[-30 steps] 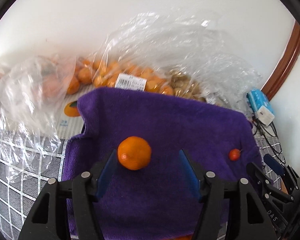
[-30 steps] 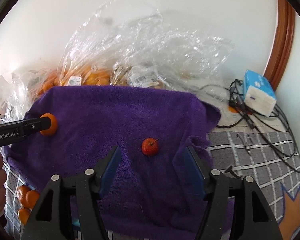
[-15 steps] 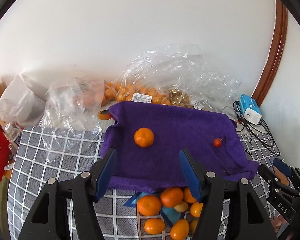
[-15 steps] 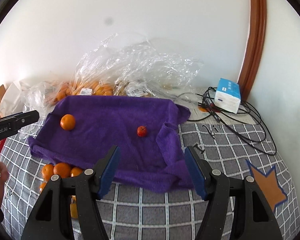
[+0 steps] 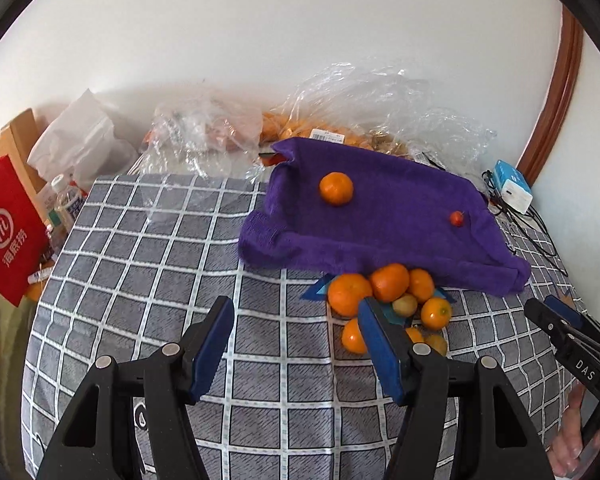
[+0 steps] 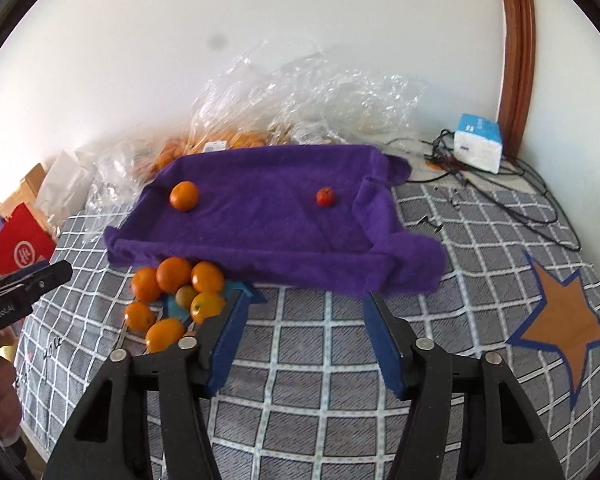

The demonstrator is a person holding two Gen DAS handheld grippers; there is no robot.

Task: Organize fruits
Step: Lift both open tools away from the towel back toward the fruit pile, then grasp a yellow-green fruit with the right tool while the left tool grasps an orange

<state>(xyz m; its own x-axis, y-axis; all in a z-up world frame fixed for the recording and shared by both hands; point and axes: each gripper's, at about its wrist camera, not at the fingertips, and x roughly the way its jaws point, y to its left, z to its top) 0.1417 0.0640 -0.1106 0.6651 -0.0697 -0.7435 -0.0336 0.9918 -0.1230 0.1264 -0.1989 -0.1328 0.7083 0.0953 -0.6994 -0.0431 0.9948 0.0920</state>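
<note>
On the purple towel (image 6: 260, 220), apparently the sorting mat, one orange (image 6: 184, 196) lies at 10 o'clock and a small red fruit (image 6: 325, 197) at 1, kept apart. Unsorted oranges (image 6: 172, 292) heap at its near edge. The left hand-held gripper (image 5: 296, 344) gapes empty; the right hand-held gripper (image 6: 304, 332) is closing on nothing.

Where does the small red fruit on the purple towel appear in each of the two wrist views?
Left wrist view: the small red fruit lies right of centre, near the right end of the purple towel.
Right wrist view: it lies just above centre, on the towel's right half.
Shared landmark: the lone orange on the towel, left of the red fruit in both.
</note>
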